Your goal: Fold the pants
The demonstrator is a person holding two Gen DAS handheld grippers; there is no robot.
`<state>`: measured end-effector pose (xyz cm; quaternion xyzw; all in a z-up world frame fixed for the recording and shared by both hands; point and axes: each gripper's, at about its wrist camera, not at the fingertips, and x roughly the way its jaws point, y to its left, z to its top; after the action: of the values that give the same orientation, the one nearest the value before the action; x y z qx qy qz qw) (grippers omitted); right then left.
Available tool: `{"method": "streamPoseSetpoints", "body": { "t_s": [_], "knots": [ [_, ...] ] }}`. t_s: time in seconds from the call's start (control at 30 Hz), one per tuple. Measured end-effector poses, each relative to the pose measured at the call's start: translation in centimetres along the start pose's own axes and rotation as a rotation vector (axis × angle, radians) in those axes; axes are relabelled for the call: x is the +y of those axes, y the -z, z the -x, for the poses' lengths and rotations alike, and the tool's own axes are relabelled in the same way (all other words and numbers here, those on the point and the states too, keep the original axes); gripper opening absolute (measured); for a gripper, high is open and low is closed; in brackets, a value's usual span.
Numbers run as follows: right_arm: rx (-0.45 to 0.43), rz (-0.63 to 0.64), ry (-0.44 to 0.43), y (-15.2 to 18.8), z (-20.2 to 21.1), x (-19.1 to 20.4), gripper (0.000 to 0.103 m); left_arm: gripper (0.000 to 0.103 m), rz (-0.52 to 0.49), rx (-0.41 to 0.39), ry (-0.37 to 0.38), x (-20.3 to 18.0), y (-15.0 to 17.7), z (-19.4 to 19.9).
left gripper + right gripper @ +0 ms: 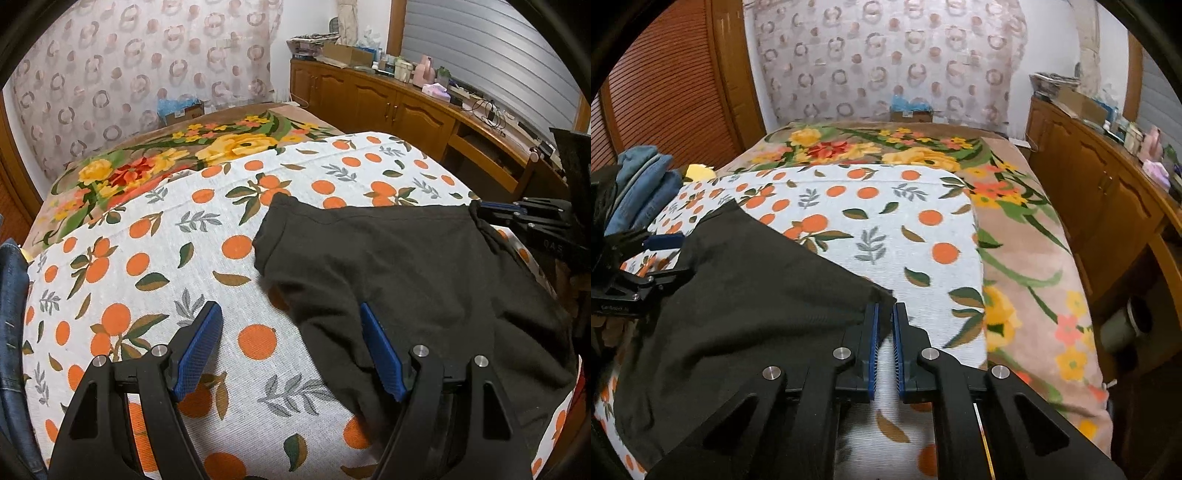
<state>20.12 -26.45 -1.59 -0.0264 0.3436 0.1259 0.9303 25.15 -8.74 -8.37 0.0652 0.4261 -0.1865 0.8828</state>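
While black pants (pixel 406 258) lay on orange-print sheet (pixel 147 258), right gripper (pixel 885 314) clenched pants corner; left gripper (pixel 290 325) spread wide, unclasped; "045" legible on right gripper.

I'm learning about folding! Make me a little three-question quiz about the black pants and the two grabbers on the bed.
1. True or false: the left hand-held gripper has its jaws wide open.
2. What is the right hand-held gripper pinching? A) the denim pile B) a corner of the black pants C) the floral blanket
3. Fill in: the pants lie on a sheet printed with ____ and leaves.

Key: 1 true. 2 B. 3 oranges.
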Motion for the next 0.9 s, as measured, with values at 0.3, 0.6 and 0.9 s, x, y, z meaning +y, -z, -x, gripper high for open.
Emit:
{"method": "streamPoseSetpoints", "body": {
  "t_s": [0.3,0.6,0.9],
  "knots": [
    [-0.013,-0.028,-0.032,-0.1,0.2,-0.5,0.018,0.077,0.027,-0.013,0.015,0.4,-0.6,0.6],
    [-0.017,-0.045,-0.078,-0.2,0.6,-0.9,0.036,0.058,0.065,0.005,0.049,1.5,-3.3,0.0],
    [0.026,-0.034,-0.088,-0.4,-0.5,-0.6,0.037,0.041,0.07,0.038,0.055,2.0,-3.7,-2.3]
  ]
}}
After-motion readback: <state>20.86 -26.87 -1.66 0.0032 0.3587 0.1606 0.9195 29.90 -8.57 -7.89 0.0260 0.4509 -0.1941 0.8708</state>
